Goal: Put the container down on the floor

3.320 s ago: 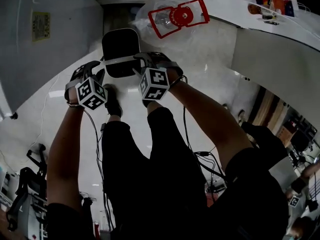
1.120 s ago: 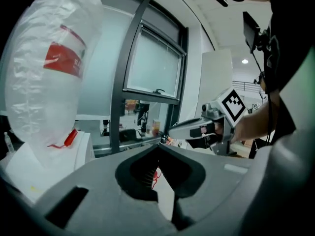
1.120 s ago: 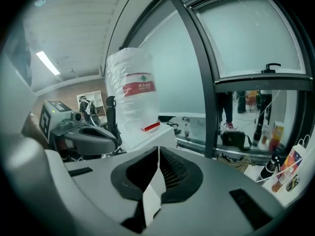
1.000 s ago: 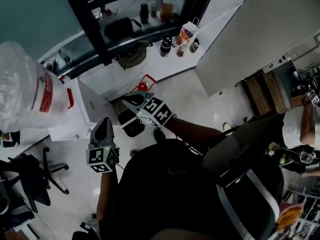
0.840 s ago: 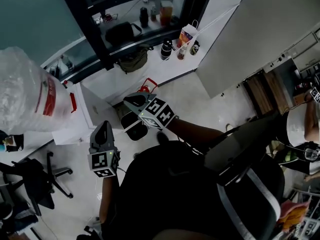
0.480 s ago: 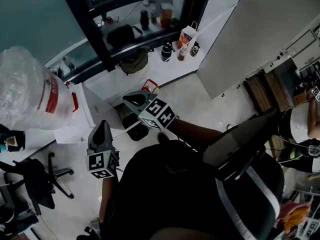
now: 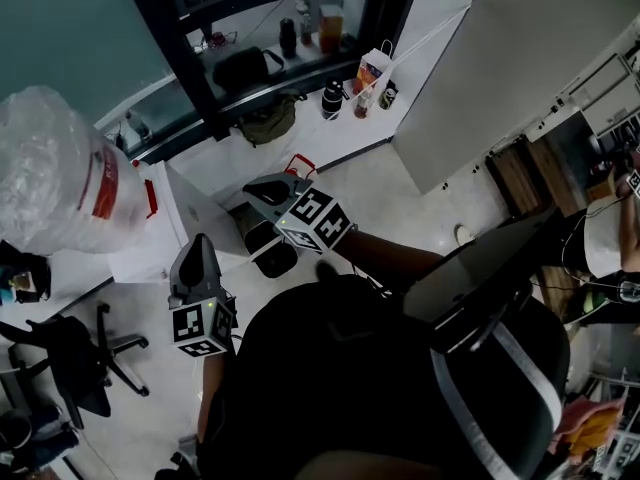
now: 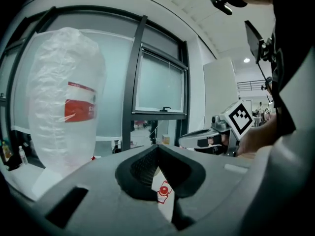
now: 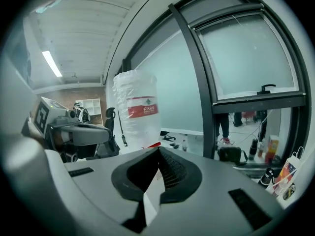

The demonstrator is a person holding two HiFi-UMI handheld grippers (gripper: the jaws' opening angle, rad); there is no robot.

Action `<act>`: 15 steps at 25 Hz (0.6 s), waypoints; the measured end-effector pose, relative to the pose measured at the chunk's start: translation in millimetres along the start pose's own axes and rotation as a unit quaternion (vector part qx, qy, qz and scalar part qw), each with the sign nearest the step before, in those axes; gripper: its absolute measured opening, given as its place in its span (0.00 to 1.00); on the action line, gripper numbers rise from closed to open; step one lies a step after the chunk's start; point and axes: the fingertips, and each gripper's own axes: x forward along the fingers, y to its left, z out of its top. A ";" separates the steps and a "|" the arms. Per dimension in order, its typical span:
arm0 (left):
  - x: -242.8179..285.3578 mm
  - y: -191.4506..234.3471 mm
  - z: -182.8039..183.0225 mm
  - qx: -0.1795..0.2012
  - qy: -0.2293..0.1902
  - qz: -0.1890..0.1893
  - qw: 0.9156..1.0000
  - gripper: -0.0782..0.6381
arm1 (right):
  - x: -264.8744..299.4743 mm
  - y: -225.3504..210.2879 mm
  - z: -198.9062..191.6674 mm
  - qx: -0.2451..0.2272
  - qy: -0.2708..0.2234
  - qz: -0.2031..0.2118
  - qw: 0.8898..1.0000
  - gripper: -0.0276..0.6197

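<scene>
The container (image 7: 272,261) is a black tub with a white band. It stands on the pale floor far below my hands, and its upper part is hidden behind my right gripper. Neither gripper touches it. My right gripper (image 7: 252,188) hangs high above it, jaws shut with nothing between them. My left gripper (image 7: 199,242) is raised to the left of the tub, also shut and empty. In the left gripper view the shut jaws (image 8: 157,147) face the window, with the right gripper (image 8: 216,134) alongside. The right gripper view shows its shut jaws (image 9: 158,149) and the left gripper (image 9: 74,132).
A big plastic-wrapped water bottle (image 7: 60,168) with a red label stands on a white cabinet (image 7: 160,233) at the left. A red handle frame (image 7: 297,165) lies on the floor beyond the tub. The window ledge (image 7: 340,138) carries bags and bottles. A black office chair (image 7: 80,358) is at lower left.
Earlier both grippers held the container's rim low over the floor. Now it stands on the floor alone, and both shut grippers have risen well above it.
</scene>
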 end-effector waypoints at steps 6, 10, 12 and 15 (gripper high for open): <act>-1.7 7.1 -6.3 -0.010 0.007 0.011 1.000 0.12 | 0.2 1.8 0.7 -0.003 -0.001 -0.002 1.000 0.06; -2.0 9.8 -9.4 -0.019 0.006 0.014 1.000 0.12 | -1.0 0.3 -0.8 -0.005 0.000 -0.008 1.000 0.06; -1.2 10.1 -9.6 -0.026 0.003 0.011 1.000 0.12 | -1.2 -0.1 -1.0 -0.009 0.001 -0.007 1.000 0.06; 0.6 8.9 -8.7 -0.025 0.002 0.009 1.000 0.12 | -2.7 -0.3 -3.9 -0.011 0.005 -0.007 1.000 0.06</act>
